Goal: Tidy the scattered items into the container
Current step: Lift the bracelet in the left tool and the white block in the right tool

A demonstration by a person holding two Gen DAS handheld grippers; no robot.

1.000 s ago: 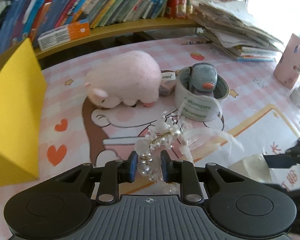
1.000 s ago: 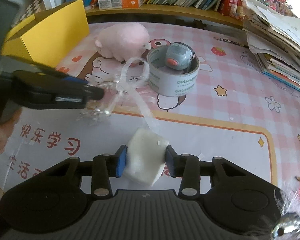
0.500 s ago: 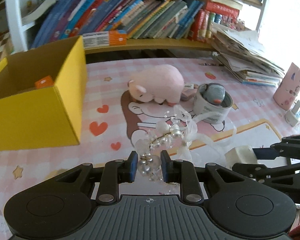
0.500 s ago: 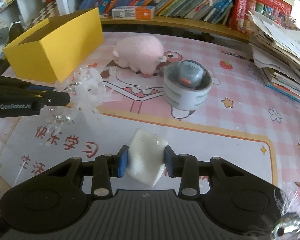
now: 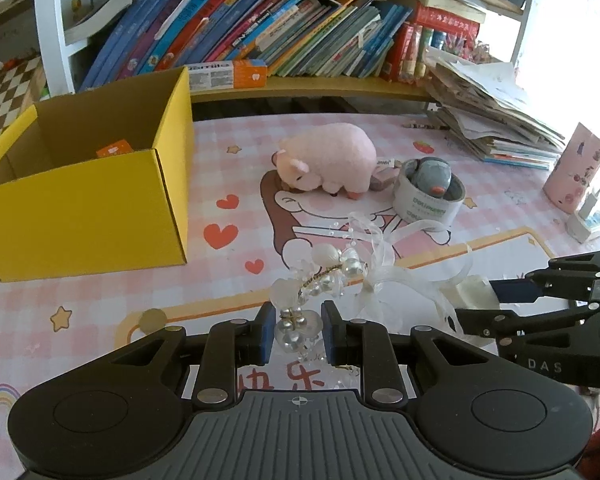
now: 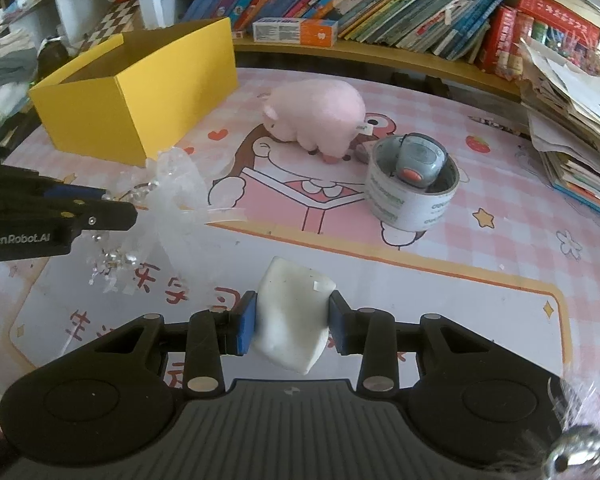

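My left gripper point(image 5: 296, 326) is shut on a pearl and white ribbon hair ornament point(image 5: 332, 272), lifted above the mat; the same ornament point(image 6: 172, 188) hangs from it in the right wrist view. My right gripper point(image 6: 292, 316) is shut on a white squashy block point(image 6: 294, 312), seen at the right as a pale lump point(image 5: 474, 290) in the left wrist view. The open yellow box point(image 5: 88, 196) stands at the left with an orange item point(image 5: 114, 148) inside. A pink plush pig point(image 5: 328, 158) and a tape roll point(image 5: 428, 200) holding a grey gadget point(image 5: 430, 174) lie on the mat.
A shelf of books point(image 5: 260, 40) runs along the back. A pile of papers and books point(image 5: 488, 116) sits at the back right, with a pink cup point(image 5: 576, 172) beside it. A small orange and white carton point(image 6: 296, 32) lies on the shelf ledge.
The left gripper has lifted and drawn back with the ornament, bringing the yellow box's inside into view. The right gripper has risen a little with the white block.
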